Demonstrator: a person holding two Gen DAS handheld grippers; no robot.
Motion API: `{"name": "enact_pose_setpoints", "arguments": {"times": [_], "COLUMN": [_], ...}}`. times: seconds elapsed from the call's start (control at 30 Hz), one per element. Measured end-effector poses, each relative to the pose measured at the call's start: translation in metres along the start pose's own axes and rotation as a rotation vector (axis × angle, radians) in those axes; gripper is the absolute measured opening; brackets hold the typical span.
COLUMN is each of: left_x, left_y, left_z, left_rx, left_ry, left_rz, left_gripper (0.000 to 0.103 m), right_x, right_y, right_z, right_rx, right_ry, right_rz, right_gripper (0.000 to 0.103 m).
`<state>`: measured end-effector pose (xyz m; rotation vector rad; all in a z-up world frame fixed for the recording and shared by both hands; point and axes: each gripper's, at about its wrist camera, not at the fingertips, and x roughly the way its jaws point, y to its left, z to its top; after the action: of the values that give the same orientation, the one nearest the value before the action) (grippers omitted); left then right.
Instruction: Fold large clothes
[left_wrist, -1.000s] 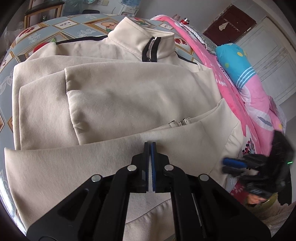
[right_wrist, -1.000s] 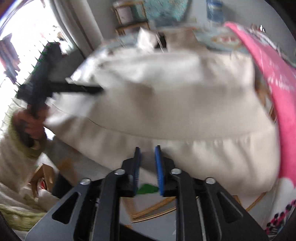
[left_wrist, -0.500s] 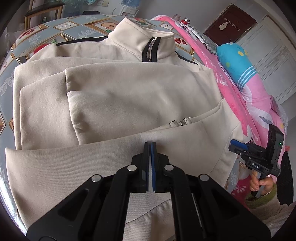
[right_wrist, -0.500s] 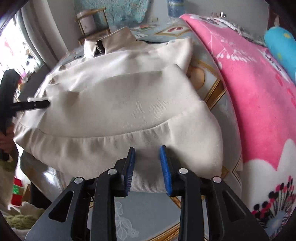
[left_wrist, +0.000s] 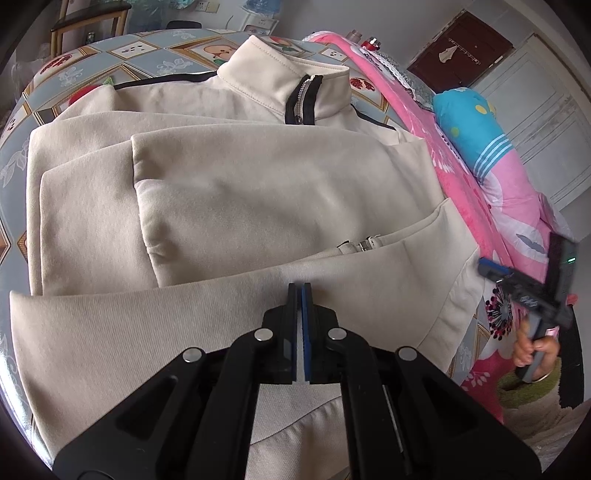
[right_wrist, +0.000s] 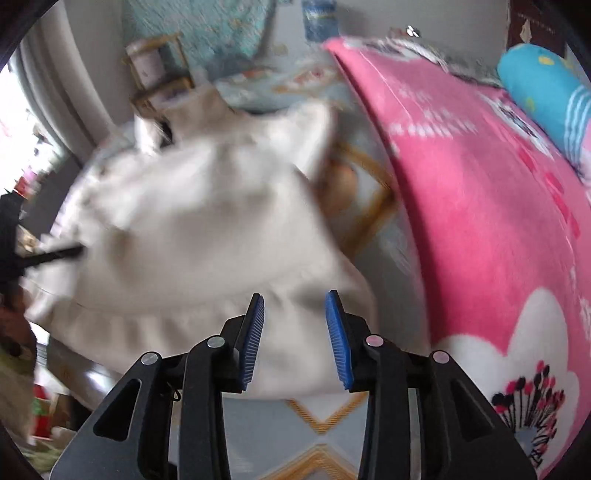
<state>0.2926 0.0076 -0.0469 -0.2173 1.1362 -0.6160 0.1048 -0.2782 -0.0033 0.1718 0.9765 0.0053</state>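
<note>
A cream zip-up jacket (left_wrist: 258, 192) lies front up on the patterned table (left_wrist: 147, 51), sleeves folded across its chest and collar at the far end. My left gripper (left_wrist: 300, 288) is shut at the jacket's near hem band, and a pale sliver of cloth shows between its pads. In the blurred right wrist view the jacket (right_wrist: 207, 229) fills the middle. My right gripper (right_wrist: 295, 299) hovers over the hem's right corner, its jaws opening with nothing between them. The left wrist view shows the right gripper (left_wrist: 491, 267) beyond the jacket's right edge, held by a hand (left_wrist: 532, 347).
A pink flowered blanket (right_wrist: 480, 184) runs along the right side of the table, with a blue pillow (left_wrist: 469, 122) on it. A wooden chair (left_wrist: 88, 18) and a white cupboard (left_wrist: 546, 110) stand beyond. The left gripper's finger (right_wrist: 55, 254) shows at the jacket's left edge.
My right gripper has swung up and rightwards from the table's edge to the hem's right corner, and its jaws have widened. The left gripper and the jacket have stayed put.
</note>
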Motion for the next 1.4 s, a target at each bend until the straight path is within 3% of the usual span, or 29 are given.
{"name": "enact_pose_setpoints", "arguments": {"times": [0.03, 0.1, 0.27, 0.33, 0.4, 0.47, 0.63, 0.77, 0.87, 1.07, 1.23, 1.33, 1.4], "left_x": [0.0, 0.0, 0.001, 0.001, -0.003, -0.012, -0.036, -0.044, -0.038, 0.01, 0.053, 0.07, 0.078], "left_y": [0.0, -0.001, -0.004, -0.009, -0.015, -0.021, -0.028, -0.031, -0.026, 0.0, 0.015, 0.019, 0.018], "left_z": [0.0, 0.0, 0.001, 0.002, 0.003, 0.006, 0.041, 0.091, 0.134, 0.216, 0.248, 0.25, 0.248], "left_rx": [-0.001, -0.001, -0.003, 0.0, 0.005, 0.022, 0.041, 0.059, 0.06, 0.007, 0.0, 0.013, 0.034], "left_ry": [0.0, 0.001, 0.01, 0.009, 0.006, -0.016, -0.074, -0.125, -0.158, -0.136, -0.069, -0.032, -0.009], "left_rz": [0.0, 0.002, 0.03, 0.047, 0.072, 0.076, 0.079, 0.129, 0.179, 0.298, 0.379, 0.388, 0.375], "left_gripper": [0.004, 0.004, 0.004, 0.004, 0.006, 0.022, 0.035, 0.058, 0.069, 0.069, 0.067, 0.052, 0.036], "right_x": [0.0, 0.008, 0.073, 0.098, 0.093, 0.081, 0.051, 0.066, 0.091, 0.159, 0.225, 0.25, 0.255], "right_y": [0.008, 0.029, 0.075, 0.085, 0.097, 0.099, 0.089, 0.072, 0.058, 0.052, 0.056, 0.059, 0.064], "right_z": [0.002, 0.012, 0.023, 0.016, 0.017, 0.028, 0.092, 0.159, 0.203, 0.267, 0.293, 0.295, 0.292], "right_rx": [-0.005, -0.034, -0.126, -0.174, -0.234, -0.228, -0.177, -0.075, 0.016, 0.1, 0.112, 0.092, 0.064], "right_ry": [-0.013, -0.036, 0.055, 0.122, 0.126, 0.128, 0.049, 0.042, 0.077, 0.164, 0.285, 0.337, 0.347], "right_rz": [0.013, 0.061, 0.09, 0.022, -0.002, 0.043, 0.144, 0.201, 0.246, 0.287, 0.246, 0.237, 0.239], "right_gripper": [0.046, 0.052, 0.052, 0.052, 0.054, 0.054, 0.068, 0.069, 0.072, 0.073, 0.072, 0.072, 0.064]}}
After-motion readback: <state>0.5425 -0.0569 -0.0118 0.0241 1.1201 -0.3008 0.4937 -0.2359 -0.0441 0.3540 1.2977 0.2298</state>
